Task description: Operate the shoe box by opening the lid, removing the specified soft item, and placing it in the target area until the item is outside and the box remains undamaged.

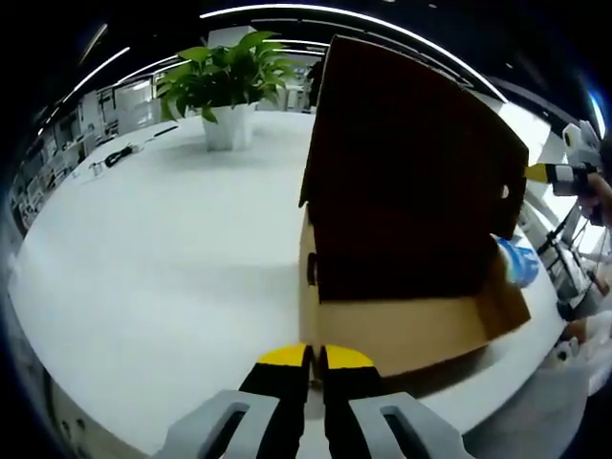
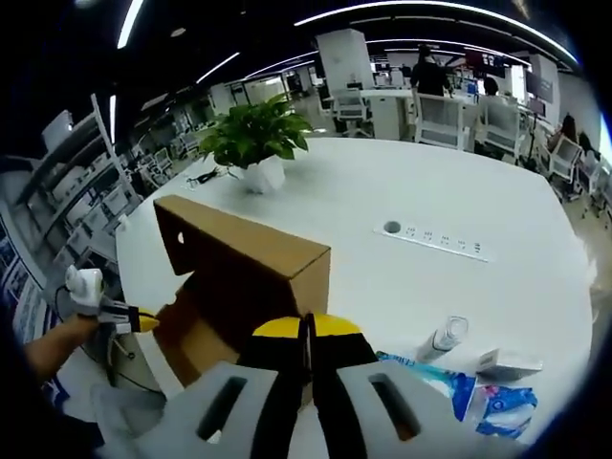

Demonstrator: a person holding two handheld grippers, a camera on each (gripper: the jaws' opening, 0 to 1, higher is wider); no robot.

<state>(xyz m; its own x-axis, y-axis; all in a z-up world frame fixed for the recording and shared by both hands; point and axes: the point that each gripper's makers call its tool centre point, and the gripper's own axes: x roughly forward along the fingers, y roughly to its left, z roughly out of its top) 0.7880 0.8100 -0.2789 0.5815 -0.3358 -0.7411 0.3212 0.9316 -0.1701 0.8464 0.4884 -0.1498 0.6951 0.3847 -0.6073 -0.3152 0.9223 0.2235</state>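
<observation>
- The shoe box (image 1: 402, 325) stands on the white table (image 1: 163, 268), its lid (image 1: 411, 163) raised upright.
- The left tool (image 1: 315, 358) hangs just in front of the box, yellow tips pressed together, holding nothing.
- The right tool (image 2: 307, 328) is likewise closed and empty, at the box's top edge (image 2: 244, 239).
- The soft item inside is hidden from both views.
- Risk: pushing the lid further back could tear the cardboard hinge or tip the box toward the potted plant (image 1: 228, 86).
</observation>
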